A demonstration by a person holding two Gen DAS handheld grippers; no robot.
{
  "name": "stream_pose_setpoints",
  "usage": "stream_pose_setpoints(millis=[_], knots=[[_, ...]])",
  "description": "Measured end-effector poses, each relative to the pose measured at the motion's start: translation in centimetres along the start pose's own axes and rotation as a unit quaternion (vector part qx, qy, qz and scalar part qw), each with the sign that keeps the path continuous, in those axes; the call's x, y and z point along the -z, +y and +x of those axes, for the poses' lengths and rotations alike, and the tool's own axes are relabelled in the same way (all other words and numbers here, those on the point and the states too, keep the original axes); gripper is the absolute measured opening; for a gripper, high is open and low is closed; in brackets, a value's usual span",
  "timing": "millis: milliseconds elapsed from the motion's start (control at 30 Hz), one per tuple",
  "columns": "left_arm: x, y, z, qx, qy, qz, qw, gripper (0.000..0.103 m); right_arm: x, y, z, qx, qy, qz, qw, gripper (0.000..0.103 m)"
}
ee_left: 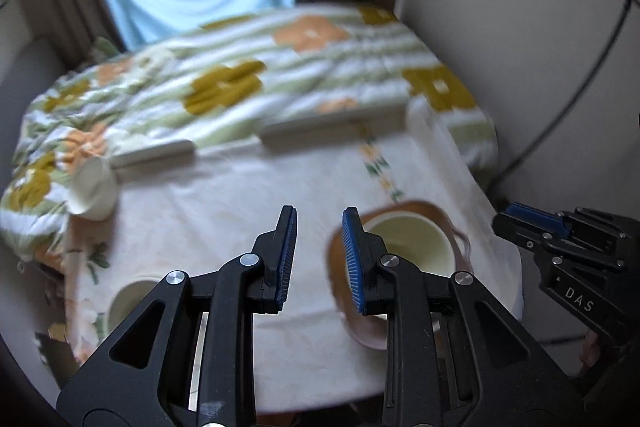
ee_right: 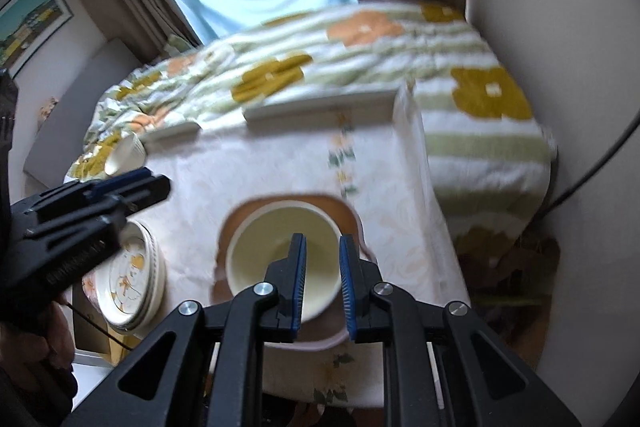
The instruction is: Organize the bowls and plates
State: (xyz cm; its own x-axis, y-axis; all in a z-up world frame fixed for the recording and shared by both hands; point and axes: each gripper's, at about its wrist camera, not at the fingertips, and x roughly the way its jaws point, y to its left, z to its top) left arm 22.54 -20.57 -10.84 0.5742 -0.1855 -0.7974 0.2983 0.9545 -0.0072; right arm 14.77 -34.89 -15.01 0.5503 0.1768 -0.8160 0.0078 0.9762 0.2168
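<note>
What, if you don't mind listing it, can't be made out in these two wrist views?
- Stack of floral plates: right wrist view, its near left part hidden by the left gripper; how many plates cannot be counted.
- Same stack, left wrist view: mostly hidden behind that gripper's own linkage.
- Brown plate under the cream bowl: near rim covered by a finger.
- Tipped white cup: motion blur, its contents unreadable.
- Right gripper: empty.

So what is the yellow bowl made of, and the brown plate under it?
The pale yellow bowl looks like glazed ceramic: smooth, even colour, thick rim, though blur leaves plastic possible. The brown plate beneath it also looks like glazed pottery, with a wavy lighter edge.
</note>
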Motion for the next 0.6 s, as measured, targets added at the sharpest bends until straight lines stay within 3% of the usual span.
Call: stream_pose_setpoints(millis=[33,100,133,167,433,600], knots=[[0.1,0.6,-0.6,-0.007,-0.008,-0.009,0.9999,0.021,-0.3,0.4,-0.3,-0.003,-0.008,-0.008,1.0,0.016],[0.4,1.7,-1.5,-0.01,-0.015,-0.025,0.9995,0.021,-0.6,1.3,-0.7,-0.013,-0.024,-0.023,0.999,0.034],[0.8,2.2,-1.8,-0.009,-0.017,-0.033,0.9993,0.021,-0.8,1.7,-0.7,-0.022,-0.03,-0.029,0.999,0.057],[1.3,2.9,-2.2,-0.011,-0.018,-0.043,0.9989,0.021,-0.9,2.0,-0.7,-0.029,-0.036,-0.033,0.998,0.072],[5.3,7.7,-4.1,-0.025,-0.018,-0.124,0.9918,0.021,-1.3,6.6,0.1,-0.081,-0.044,-0.092,0.991,0.089],[7.1,10.9,-5.2,-0.053,-0.015,-0.169,0.9841,0.022,-1.7,9.9,1.1,-0.114,-0.044,-0.123,0.985,0.099]])
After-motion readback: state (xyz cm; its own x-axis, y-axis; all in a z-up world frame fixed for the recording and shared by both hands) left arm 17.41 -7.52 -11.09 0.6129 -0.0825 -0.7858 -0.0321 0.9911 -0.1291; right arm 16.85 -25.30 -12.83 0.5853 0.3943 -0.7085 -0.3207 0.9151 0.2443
